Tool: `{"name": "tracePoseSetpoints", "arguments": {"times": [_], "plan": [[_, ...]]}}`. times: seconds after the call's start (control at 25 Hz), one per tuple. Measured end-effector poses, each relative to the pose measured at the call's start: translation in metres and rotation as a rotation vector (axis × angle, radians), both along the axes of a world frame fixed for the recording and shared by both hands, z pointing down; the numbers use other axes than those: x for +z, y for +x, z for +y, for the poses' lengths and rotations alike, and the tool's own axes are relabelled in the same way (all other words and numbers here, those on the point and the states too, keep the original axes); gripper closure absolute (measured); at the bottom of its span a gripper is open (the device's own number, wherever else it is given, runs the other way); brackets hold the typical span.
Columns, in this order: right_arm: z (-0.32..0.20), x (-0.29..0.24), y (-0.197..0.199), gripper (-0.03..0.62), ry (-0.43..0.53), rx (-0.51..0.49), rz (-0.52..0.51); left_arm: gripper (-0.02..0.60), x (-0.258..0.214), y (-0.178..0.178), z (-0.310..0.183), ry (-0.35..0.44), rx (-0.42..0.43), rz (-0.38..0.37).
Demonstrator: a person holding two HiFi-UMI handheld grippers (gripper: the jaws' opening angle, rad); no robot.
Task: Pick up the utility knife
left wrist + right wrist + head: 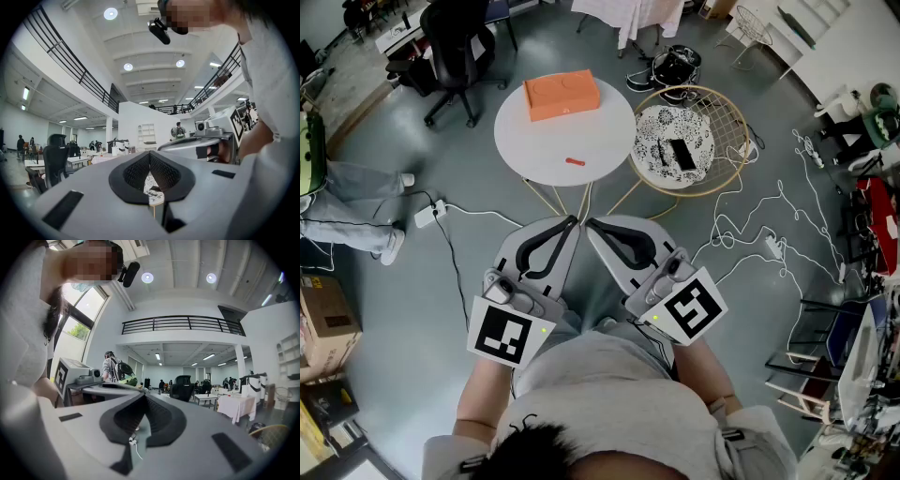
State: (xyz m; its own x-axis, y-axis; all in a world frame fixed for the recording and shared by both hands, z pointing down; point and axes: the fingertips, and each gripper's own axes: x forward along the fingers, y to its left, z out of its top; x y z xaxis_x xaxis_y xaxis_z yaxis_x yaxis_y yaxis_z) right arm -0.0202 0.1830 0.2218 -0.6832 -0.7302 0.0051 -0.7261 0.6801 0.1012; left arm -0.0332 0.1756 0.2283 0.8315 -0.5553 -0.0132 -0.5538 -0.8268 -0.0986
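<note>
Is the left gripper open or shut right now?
Shut. The left gripper has its jaw tips touching, with nothing held between them.

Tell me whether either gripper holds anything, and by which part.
Nothing is held. The left gripper and right gripper are both shut and empty; the utility knife lies untouched on the round white table.

White round table [546, 141]: orange box [562, 95] at far edge, utility knife [575, 161] near middle.

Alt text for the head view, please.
A person holds the left gripper and right gripper, both shut and empty, short of a round white table. On it lie an orange utility knife and an orange box.
</note>
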Motion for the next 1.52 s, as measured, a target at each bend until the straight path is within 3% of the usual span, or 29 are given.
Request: {"name": "tracePoseSetpoints", "arguments": {"times": [0.48, 0.84, 1.52], "plan": [[-0.012, 0.002, -0.017, 0.585, -0.016, 0.005, 0.002, 0.571, 0.002, -0.016, -0.015, 0.002, 0.005, 0.01], [-0.027, 0.008, -0.026, 0.585, -0.03, 0.064, 0.013, 0.571, 0.008, -0.038, -0.037, -0.004, 0.022, 0.023], [-0.083, 0.016, -0.004, 0.585, -0.04, 0.021, -0.008, 0.571, 0.016, -0.034, -0.094, -0.025, -0.071, 0.04]]}}
